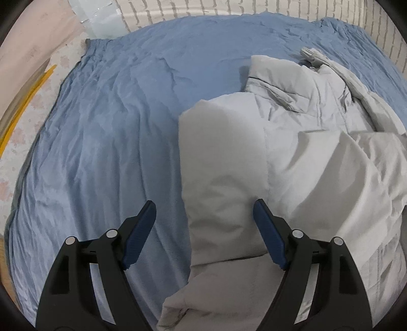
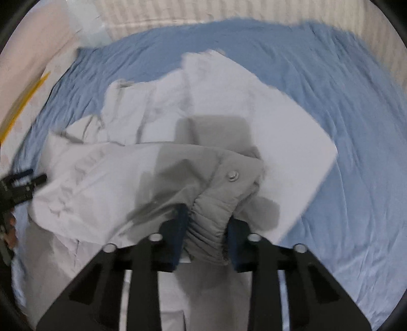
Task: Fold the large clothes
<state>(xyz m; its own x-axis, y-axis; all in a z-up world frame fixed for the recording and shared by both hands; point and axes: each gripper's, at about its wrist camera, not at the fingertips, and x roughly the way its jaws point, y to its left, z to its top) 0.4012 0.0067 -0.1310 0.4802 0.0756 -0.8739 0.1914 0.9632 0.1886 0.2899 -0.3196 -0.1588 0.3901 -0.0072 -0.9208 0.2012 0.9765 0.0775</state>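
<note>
A pale grey padded jacket [image 1: 292, 142] lies partly folded on a blue sheet [image 1: 114, 114]. My left gripper [image 1: 204, 211] is open above the jacket's left edge, with puffy fabric between its blue pads [image 1: 141, 229] and nothing clamped. In the right wrist view the jacket [image 2: 254, 107] lies across the middle of the sheet [image 2: 343, 101]. My right gripper [image 2: 207, 219] is shut on a bunched elastic cuff [image 2: 211, 226] of a sleeve and holds it above the jacket. A metal snap [image 2: 232, 175] shows on the sleeve. The left gripper [image 2: 23, 183] shows at the left edge.
The blue sheet covers a bed, creased all over. A pale patterned floor [image 1: 25, 122] with a yellow strip [image 1: 28, 99] runs along the left. A light striped wall [image 1: 229, 10] stands behind the bed. The right wrist view is motion-blurred.
</note>
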